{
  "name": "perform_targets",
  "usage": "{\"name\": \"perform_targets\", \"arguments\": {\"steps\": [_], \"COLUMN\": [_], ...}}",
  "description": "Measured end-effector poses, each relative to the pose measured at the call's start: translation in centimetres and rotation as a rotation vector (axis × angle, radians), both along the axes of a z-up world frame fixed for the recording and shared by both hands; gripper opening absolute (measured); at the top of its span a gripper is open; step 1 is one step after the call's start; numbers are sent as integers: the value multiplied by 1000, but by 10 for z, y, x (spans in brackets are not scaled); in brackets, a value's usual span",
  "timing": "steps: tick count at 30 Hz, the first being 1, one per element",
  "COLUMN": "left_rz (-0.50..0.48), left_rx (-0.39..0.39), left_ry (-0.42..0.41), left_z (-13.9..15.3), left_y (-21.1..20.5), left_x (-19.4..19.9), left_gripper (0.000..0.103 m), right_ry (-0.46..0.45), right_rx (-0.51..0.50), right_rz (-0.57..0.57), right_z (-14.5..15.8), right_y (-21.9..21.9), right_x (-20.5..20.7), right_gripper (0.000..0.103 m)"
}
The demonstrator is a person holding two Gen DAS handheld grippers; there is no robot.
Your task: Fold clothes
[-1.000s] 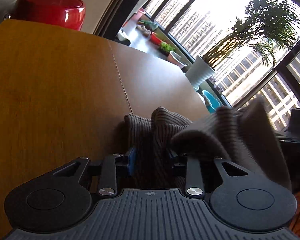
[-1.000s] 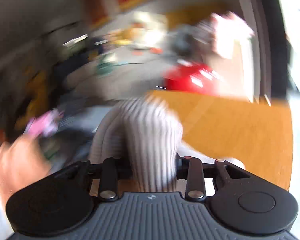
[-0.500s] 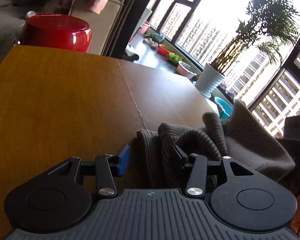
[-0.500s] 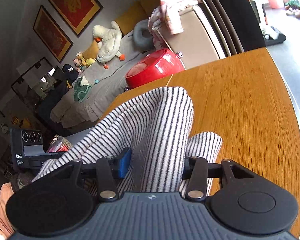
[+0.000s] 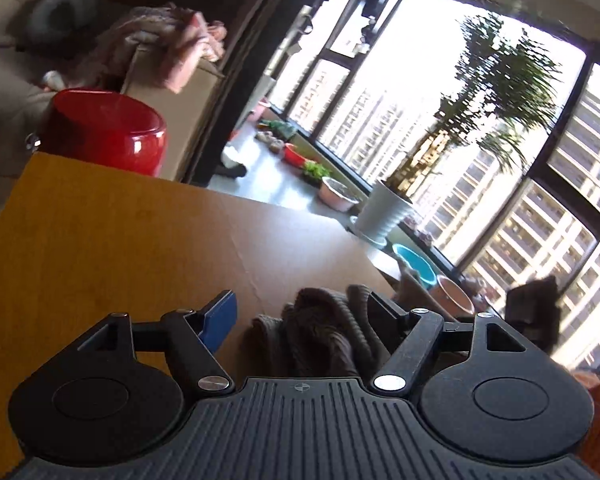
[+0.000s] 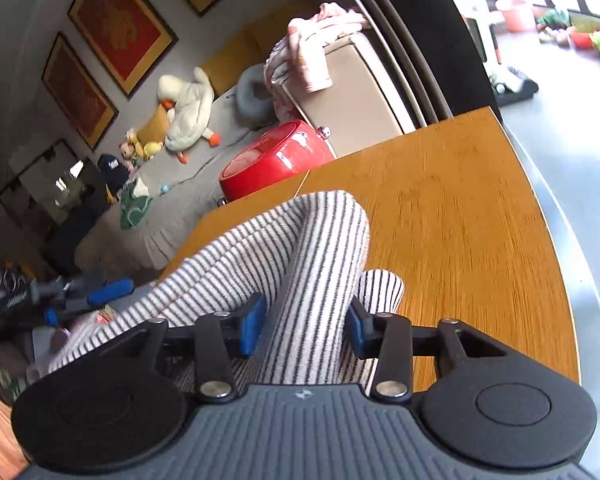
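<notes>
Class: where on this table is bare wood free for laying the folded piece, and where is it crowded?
Bare: the table from the red pot down to the left claw, and right of the striped garment toward the rim. Crowded: the near edge, where the garment bunches.

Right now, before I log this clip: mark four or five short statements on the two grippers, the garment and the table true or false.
1. The left gripper pinches the cloth tight. False: its jaws are opening, clear of the striped garment lying between them.
2. The garment in the right gripper is striped. True.
3. A red pot sits beyond the wooden table. True.
4. The garment lies flat. False: it stands up in a hump.
</notes>
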State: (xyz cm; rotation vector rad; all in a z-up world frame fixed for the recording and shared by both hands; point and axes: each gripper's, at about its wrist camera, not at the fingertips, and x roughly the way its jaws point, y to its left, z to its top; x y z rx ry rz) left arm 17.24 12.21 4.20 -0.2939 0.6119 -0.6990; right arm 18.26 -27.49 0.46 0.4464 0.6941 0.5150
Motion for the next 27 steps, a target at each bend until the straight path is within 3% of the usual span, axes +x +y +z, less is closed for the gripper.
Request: {"name": "perform_targets", "arguments": {"steps": [4, 6, 8, 10, 13, 15, 17, 19, 21, 27], "left_rz": [-254, -307, -266, -118, 168, 334, 402, 390, 361, 102], "left_rx": [171, 236, 304, 332, 268, 302, 328, 274, 216, 30], "left_ry": [-122, -147, -159, -143, -54, -30, -23, -23, -57, -166], "left_z": [5, -1, -6, -7, -5, -7, -9, -4, 7, 42], "left_y": [-45, -62, -75, -77, -57, -47, -40, -31, -30, -58], "left_x": [-42, -54, -49, -29, 20, 39, 45, 37, 25, -11], "left_gripper": [84, 86, 90, 90, 96, 90, 89, 89, 89, 76], "right_ry": [-2, -3, -2, 1, 5, 7, 2, -4, -4, -4], "right_rx": [-20, -17, 0, 12, 12, 2, -19, -40, -65, -50], "right_rz": [-1, -1, -3, -5, -11, -17, -22, -31, -51, -74], "right_z": [-1, -2, -5, -7, -7, -6, -4, -4, -6, -13], "right_y": [0, -1, -3, -4, -4, -3, -1, 1, 1, 0], "right_x": [1, 1, 1, 1, -1, -2, -3, -5, -5, -4], "right_gripper": [49, 53, 55, 56, 57, 61, 65, 71, 86, 89]}}
